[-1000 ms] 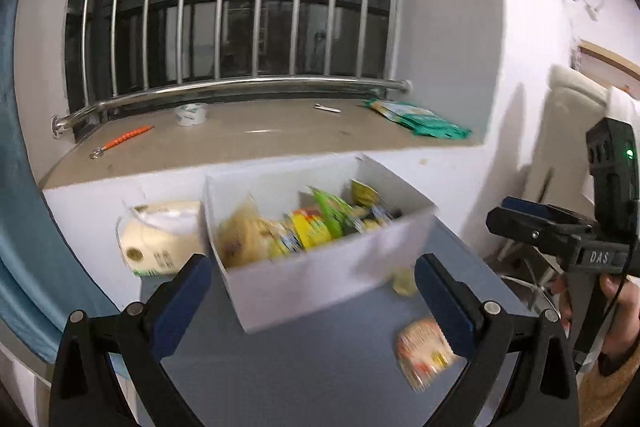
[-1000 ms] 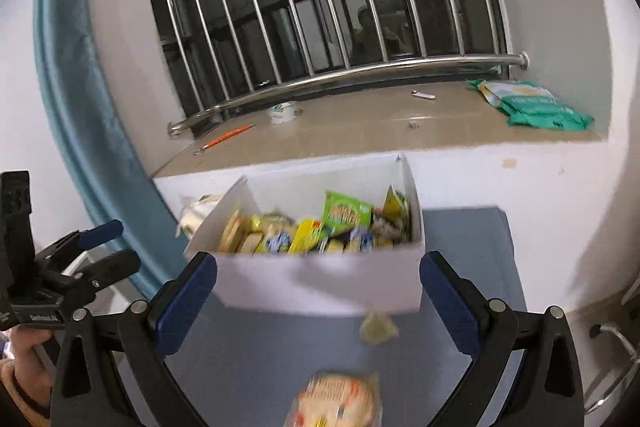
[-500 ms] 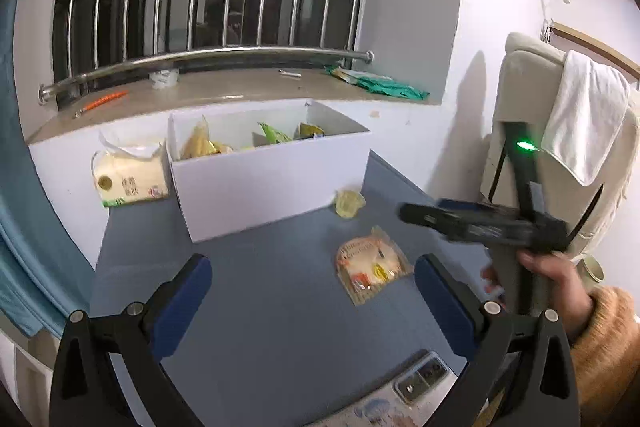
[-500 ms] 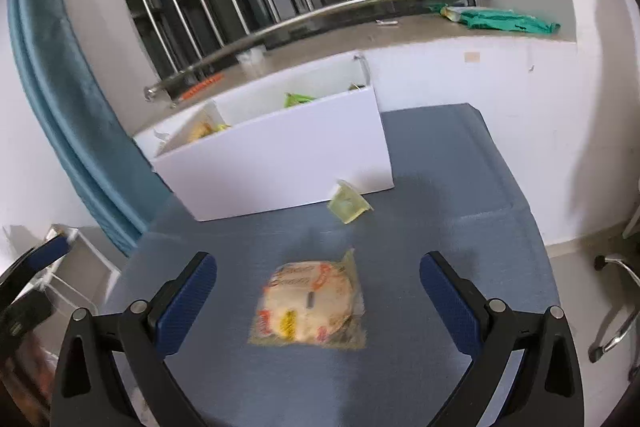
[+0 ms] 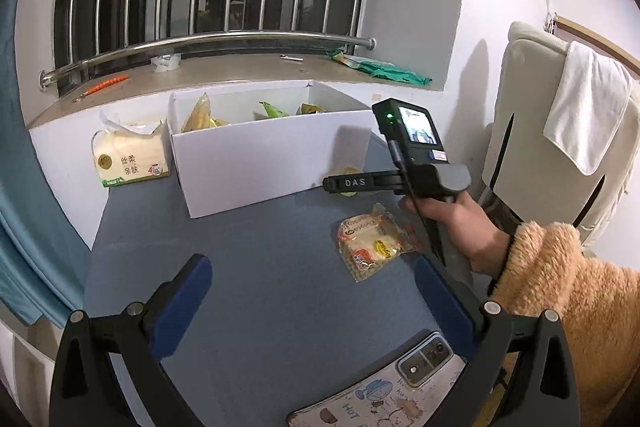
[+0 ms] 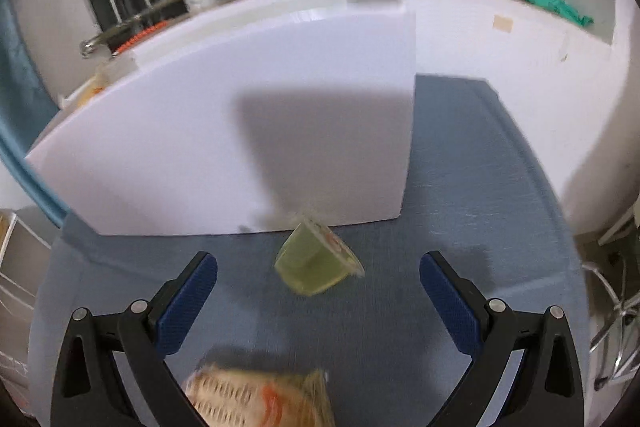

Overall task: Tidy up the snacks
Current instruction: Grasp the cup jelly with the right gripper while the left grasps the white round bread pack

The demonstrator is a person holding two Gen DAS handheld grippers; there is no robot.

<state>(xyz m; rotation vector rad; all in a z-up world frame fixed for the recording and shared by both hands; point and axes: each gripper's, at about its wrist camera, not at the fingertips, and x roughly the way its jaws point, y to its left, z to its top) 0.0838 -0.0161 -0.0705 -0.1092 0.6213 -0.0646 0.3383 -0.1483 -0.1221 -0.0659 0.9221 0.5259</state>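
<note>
While both hand-held grippers gape empty, the right hand-held gripper (image 6: pixel 318 281) frames a jelly cup (image 6: pixel 316 259) beside the box (image 6: pixel 240 131).

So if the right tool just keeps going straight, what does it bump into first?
Probably the little green jelly cup, tipped over between the open right tool tips. Right behind it stands the white box.

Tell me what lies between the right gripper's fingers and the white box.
In the right wrist view, a small green jelly cup lies tipped on the blue table, between the open right gripper and the white box.
</note>
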